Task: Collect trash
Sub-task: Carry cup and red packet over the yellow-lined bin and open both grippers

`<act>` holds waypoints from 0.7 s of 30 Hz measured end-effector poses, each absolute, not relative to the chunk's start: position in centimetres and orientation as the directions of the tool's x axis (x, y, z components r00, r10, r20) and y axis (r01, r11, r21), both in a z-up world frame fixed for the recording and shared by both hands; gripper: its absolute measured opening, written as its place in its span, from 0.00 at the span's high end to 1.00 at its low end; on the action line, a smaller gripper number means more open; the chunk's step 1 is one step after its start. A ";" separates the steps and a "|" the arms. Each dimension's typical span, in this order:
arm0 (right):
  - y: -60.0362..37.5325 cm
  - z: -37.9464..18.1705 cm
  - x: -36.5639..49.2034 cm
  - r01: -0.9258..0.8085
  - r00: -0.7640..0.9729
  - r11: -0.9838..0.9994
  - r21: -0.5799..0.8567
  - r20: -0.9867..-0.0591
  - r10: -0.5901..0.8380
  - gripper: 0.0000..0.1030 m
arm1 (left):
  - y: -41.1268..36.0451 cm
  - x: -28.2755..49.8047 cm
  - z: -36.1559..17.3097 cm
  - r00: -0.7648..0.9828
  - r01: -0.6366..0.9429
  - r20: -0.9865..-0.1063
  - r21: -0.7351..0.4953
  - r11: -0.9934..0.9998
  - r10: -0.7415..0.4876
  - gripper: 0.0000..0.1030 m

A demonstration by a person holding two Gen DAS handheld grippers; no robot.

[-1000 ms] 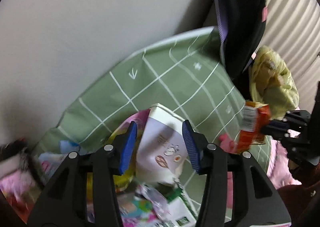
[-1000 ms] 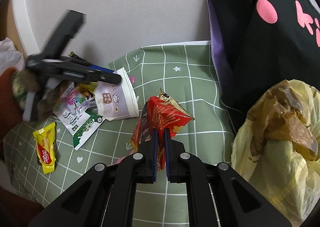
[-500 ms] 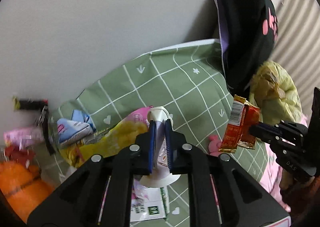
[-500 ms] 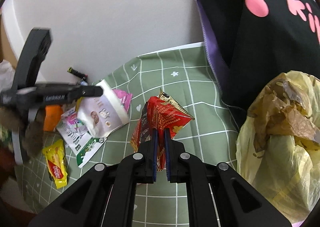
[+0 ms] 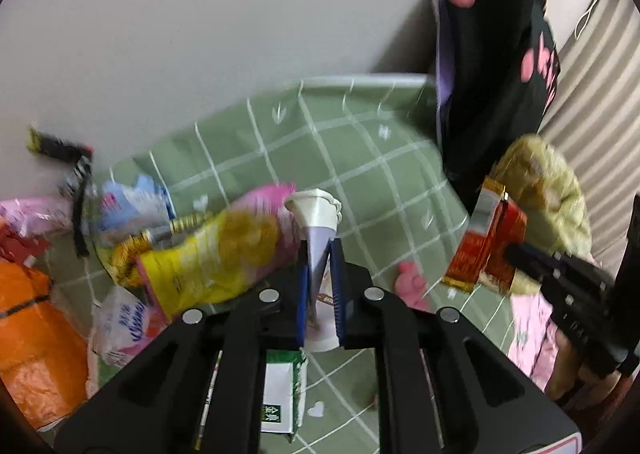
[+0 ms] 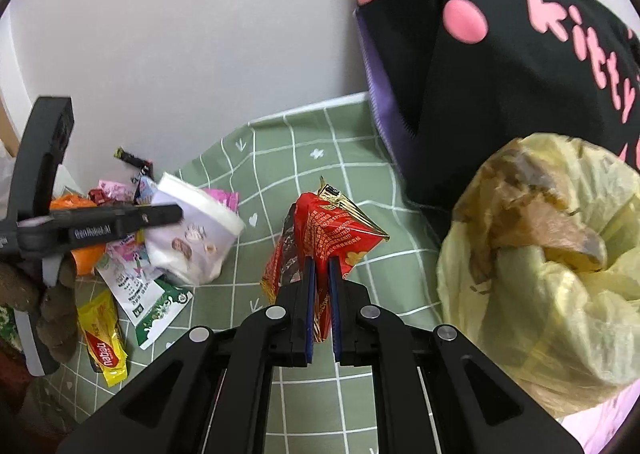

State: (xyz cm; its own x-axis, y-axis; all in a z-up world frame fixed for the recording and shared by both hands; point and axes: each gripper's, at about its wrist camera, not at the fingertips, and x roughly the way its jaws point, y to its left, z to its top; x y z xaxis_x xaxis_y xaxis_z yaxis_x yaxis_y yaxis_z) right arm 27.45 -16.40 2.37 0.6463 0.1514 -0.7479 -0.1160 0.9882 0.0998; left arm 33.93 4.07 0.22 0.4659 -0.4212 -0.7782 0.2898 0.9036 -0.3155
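My left gripper [image 5: 320,250] is shut on a squashed white and lilac paper cup [image 5: 318,222], lifted above the green checked cloth [image 5: 360,166]; the cup also shows in the right wrist view [image 6: 192,238]. My right gripper [image 6: 322,270] is shut on a red snack wrapper [image 6: 328,230], held above the cloth left of the open yellow trash bag [image 6: 552,274]. The wrapper [image 5: 484,246] and the bag [image 5: 548,182] also show in the left wrist view.
A pile of wrappers lies at the left: a yellow and pink bag [image 5: 216,254], an orange bag [image 5: 32,334], a green and white packet [image 6: 156,302], a yellow packet [image 6: 104,338]. A black bag with pink print [image 6: 500,54] stands behind the trash bag. The wall is close behind.
My left gripper closed on the paper cup and lifted it off the pile. My right gripper kept hold of the red wrapper and moved closer to the yellow bag.
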 end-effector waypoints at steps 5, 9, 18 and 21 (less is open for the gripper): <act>-18.0 5.2 26.3 -0.128 0.696 0.990 0.051 -0.706 0.127 0.93 | 1.6 33.2 6.4 0.559 0.369 -0.691 -0.289 0.883 -0.459 0.91; -21.5 8.9 25.0 -0.072 0.768 0.997 0.013 -0.638 0.064 0.93 | -2.1 32.9 11.3 0.566 0.478 -0.593 -0.330 0.814 -0.573 0.91; -34.8 14.7 21.9 0.172 0.824 0.985 -0.026 -0.544 -0.158 0.93 | -17.2 33.3 14.7 0.392 0.722 -0.551 -0.312 0.617 -0.737 0.90; -38.1 14.4 21.7 0.210 0.808 0.978 -0.009 -0.562 -0.179 0.93 | -23.5 34.0 11.2 0.239 0.763 -0.637 -0.345 0.547 -0.733 0.90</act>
State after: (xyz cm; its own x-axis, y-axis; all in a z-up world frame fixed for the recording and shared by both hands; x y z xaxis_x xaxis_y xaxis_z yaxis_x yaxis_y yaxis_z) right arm 21.74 -38.05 14.35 0.8078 -0.1791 -0.5616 0.2102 0.9776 -0.0095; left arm 34.02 -23.53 11.23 0.2386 -0.7334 -0.6365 0.7626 0.5473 -0.3448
